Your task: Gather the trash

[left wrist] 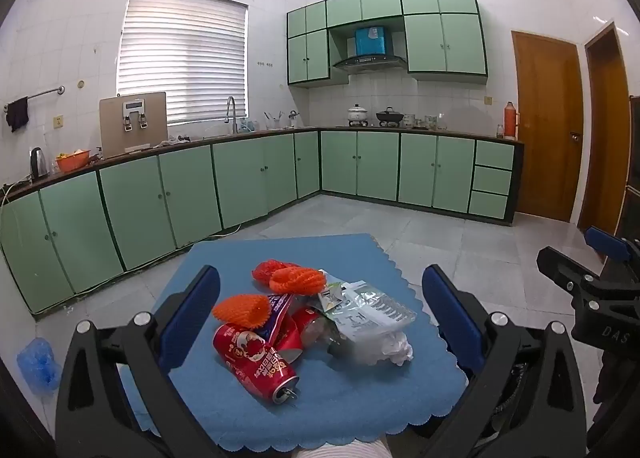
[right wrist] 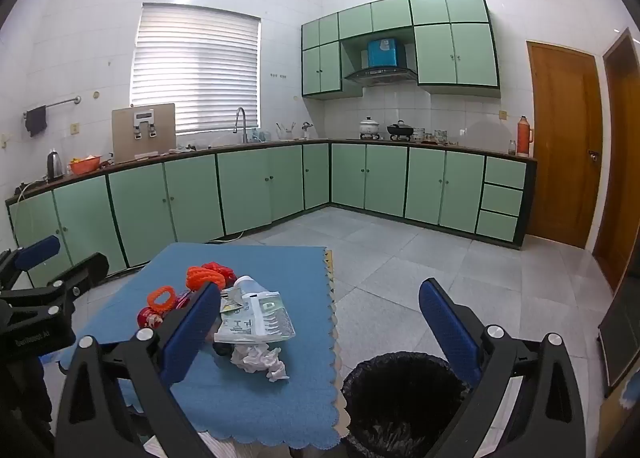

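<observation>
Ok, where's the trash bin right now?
In the right wrist view the black-lined trash bin stands on the floor at lower right, just beside the right edge of the blue tablecloth, nearest the crumpled white tissue.

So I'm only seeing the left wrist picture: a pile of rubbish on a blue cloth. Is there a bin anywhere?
Observer: Yes, a black-lined bin stands on the floor beside the blue tablecloth's right edge.
Operator: Anything in it?
Observer: Too dark inside to tell.
Operator: What lies nearest it?
Observer: The crumpled white tissue, near that edge.
Operator: And the other tool?
Observer: The right gripper is open and empty, one finger over the cloth, the other above the bin.
</observation>
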`<action>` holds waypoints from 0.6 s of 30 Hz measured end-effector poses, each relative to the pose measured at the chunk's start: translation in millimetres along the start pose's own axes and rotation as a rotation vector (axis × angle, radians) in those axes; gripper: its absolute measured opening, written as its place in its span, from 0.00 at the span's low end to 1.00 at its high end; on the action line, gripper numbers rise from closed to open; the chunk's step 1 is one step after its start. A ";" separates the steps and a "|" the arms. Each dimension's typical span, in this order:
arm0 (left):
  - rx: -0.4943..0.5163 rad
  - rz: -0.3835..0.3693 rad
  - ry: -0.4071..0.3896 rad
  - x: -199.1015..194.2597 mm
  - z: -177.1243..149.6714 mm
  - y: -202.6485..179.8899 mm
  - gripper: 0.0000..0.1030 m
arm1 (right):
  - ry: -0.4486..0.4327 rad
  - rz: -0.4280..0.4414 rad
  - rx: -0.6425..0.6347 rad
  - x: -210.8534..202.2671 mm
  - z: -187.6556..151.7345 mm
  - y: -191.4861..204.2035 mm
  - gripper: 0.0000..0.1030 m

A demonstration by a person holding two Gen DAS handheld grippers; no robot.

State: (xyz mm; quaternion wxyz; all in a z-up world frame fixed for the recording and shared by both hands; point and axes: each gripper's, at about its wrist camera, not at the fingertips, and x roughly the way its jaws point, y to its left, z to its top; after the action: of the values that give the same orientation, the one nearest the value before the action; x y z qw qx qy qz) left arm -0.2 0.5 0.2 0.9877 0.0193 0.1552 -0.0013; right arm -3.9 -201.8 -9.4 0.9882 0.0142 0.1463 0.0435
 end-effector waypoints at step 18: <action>0.003 0.000 -0.001 -1.0 1.2 1.7 0.95 | 0.004 -0.006 0.008 1.1 2.4 -1.2 0.94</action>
State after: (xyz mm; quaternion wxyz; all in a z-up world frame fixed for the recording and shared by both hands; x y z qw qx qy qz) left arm -0.7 2.2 1.7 0.9878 0.0208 0.1545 -0.0018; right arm -2.1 -203.0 -7.5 0.9879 0.0177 0.1485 0.0400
